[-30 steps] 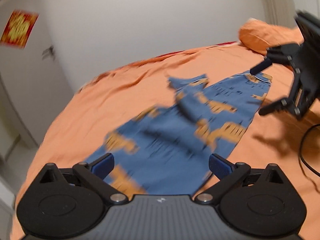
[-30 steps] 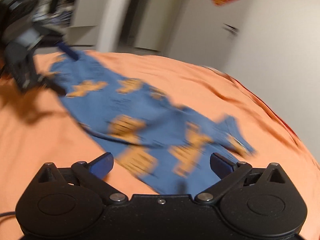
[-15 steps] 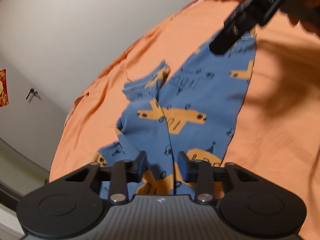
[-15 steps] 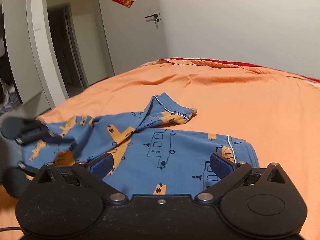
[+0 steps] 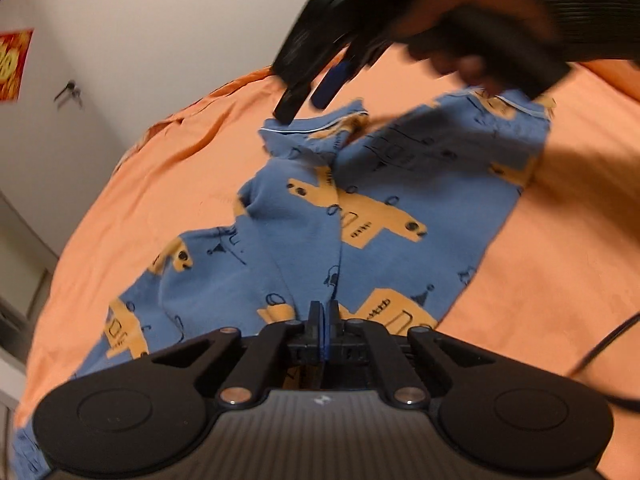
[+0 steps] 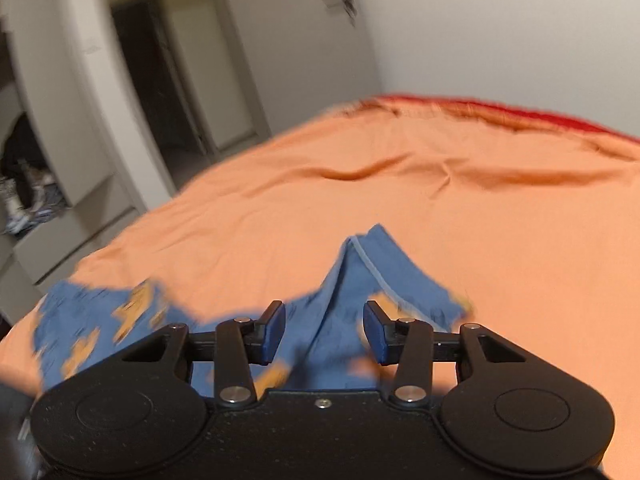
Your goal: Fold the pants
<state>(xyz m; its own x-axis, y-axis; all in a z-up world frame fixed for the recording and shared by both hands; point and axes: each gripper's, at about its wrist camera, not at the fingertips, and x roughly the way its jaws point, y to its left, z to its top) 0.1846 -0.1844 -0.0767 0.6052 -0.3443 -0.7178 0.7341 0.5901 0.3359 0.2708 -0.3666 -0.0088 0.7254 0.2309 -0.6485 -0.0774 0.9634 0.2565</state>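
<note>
Between the pads of my left gripper [image 5: 322, 322], pressed flat together, sat a pinch of soft blue knit near the crotch seam of the pants [image 5: 360, 216]. My right gripper [image 6: 325, 330], its jaws just closing and half-narrowed, had blue rubbery pads [image 6: 376, 334] on either side of a peaked fold of leg cloth without pressing it. Those pants, printed with boxy orange vehicles and piped in white at the cuff [image 5: 312, 130], lay rumpled and partly doubled on the matte orange bedsheet [image 6: 460, 220], which creased in shallow ridges. Beyond it stood pale smooth walls and a red paper hanging [image 5: 14, 64].
</note>
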